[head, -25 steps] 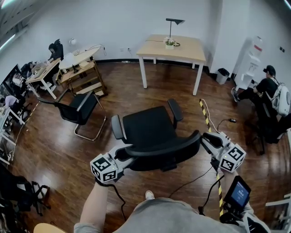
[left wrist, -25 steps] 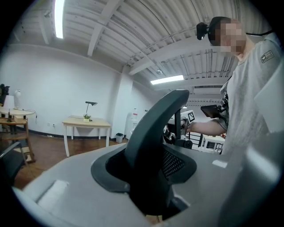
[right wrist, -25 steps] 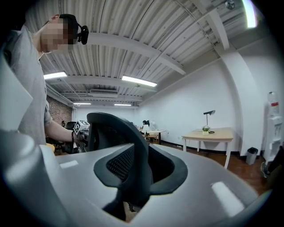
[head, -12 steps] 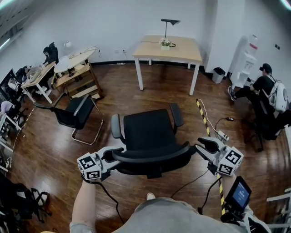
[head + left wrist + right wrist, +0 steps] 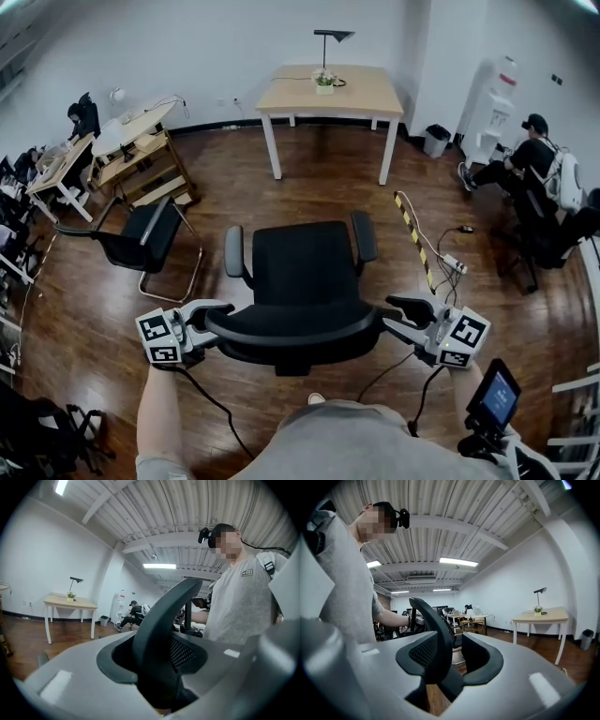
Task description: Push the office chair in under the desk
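At lower centre of head view, gripping office chair (image 5: 305, 267) by backrest (image 5: 291, 328): clamped with left claw (image 5: 217, 317), jaws just opened wider at right claw (image 5: 400, 315), rim loose between pads. Tighten right first; push straight and evenly toward tabletop (image 5: 361, 89), upper centre, well apart.

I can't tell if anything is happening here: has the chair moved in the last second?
Yes. The chair has swivelled slightly clockwise and now faces the desk more squarely than before.

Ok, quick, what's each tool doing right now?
Left tool: shut on the chair backrest.
Right tool: open, jaws have just been opening, backrest between them.
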